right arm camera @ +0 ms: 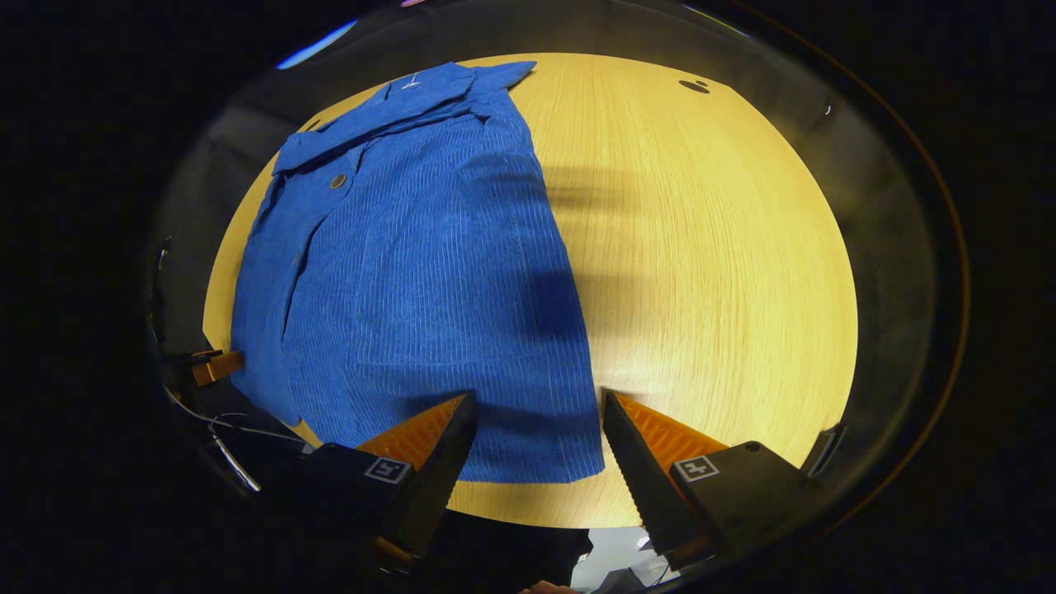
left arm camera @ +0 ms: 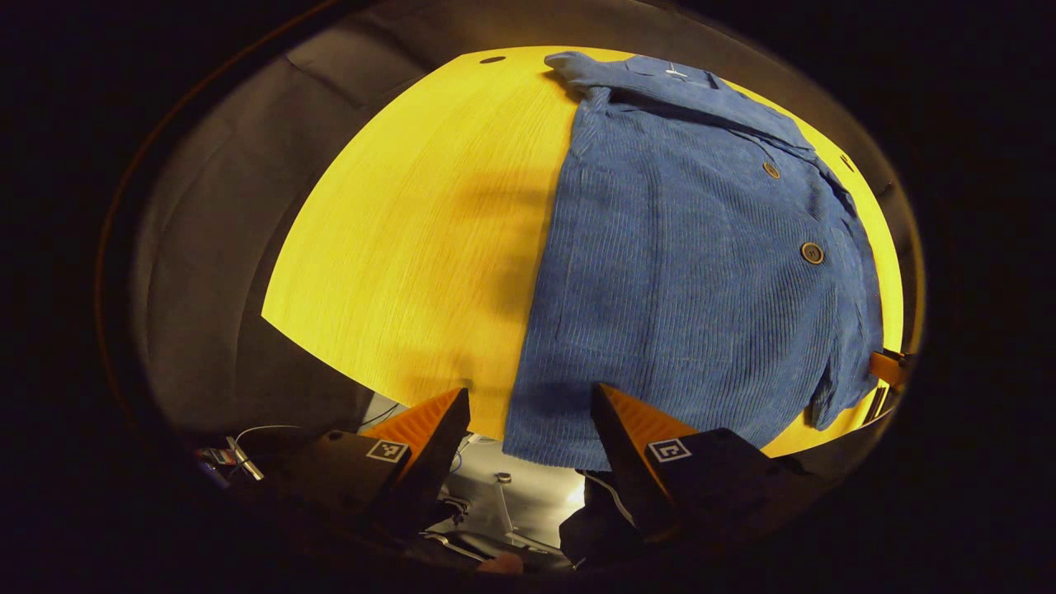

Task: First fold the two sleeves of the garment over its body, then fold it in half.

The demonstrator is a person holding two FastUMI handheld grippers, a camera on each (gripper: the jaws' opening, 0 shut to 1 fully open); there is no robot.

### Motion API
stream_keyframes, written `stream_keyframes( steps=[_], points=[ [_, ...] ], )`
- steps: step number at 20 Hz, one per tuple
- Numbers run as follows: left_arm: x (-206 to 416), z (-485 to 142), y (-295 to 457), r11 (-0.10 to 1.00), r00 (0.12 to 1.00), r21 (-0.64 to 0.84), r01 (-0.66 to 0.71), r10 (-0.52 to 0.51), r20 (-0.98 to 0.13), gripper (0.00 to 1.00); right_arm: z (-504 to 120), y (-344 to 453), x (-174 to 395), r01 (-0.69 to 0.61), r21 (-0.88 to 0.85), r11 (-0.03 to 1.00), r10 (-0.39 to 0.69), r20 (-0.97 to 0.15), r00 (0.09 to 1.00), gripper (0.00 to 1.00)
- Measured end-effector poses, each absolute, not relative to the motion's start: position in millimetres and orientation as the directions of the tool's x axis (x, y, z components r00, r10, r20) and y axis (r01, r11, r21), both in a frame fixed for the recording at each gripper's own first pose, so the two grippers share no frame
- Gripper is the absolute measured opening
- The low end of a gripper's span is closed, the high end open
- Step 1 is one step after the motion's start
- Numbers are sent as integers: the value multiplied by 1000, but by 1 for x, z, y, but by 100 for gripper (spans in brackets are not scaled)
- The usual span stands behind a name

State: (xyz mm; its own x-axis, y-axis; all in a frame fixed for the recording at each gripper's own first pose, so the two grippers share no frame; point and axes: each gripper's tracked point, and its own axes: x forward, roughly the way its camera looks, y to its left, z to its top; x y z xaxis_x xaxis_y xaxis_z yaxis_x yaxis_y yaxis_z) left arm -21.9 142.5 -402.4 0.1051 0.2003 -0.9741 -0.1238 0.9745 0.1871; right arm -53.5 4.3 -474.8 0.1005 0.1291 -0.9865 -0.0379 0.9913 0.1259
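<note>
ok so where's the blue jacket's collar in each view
Left gripper view: the collar lies at the top, right of centre, at the far end of the blue jacket.
Right gripper view: the collar lies at the top, left of centre.
Shared landmark: the dark hole in the wooden table, top left in the left gripper view, top right in the right gripper view.

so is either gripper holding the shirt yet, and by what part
Nothing is held. The left gripper and right gripper are both open above the hem of the blue shirt.
</note>
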Motion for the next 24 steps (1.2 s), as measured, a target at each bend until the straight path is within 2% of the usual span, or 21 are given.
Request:
stream_keyframes(
  steps=[6,9,15,16,17,18,21,22,24],
  points=[
    [-20,-403,132,978,92,194,-72,200,-976,85,-474,5,-55,-31,128,991,131,-988,88,99],
    [-20,-407,118,989,71,133,-61,137,-988,84,-475,7,-56,-51,118,992,122,-989,81,99],
    [-20,-408,110,997,61,70,-42,73,-995,59,-478,7,-57,-91,69,993,76,-995,66,99],
    [-20,-411,108,998,61,42,-43,45,-997,64,-478,7,-56,-82,70,994,75,-996,58,100],
    [-21,-408,108,998,62,33,-48,36,-997,52,-478,7,-57,-76,70,995,74,-996,51,99],
    [-21,-409,109,999,56,30,-34,31,-998,45,-478,7,-57,-76,70,995,73,-996,45,100],
    [-20,-408,109,999,54,41,-3,41,-998,45,-478,7,-58,-66,68,996,70,-997,36,100],
    [-20,-409,110,999,59,41,-16,41,-997,45,-479,8,-58,-54,65,996,67,-997,32,87],
    [-21,-409,109,997,65,33,-65,37,-997,45,-477,11,-57,-45,71,996,73,-997,37,83]
  ],
)
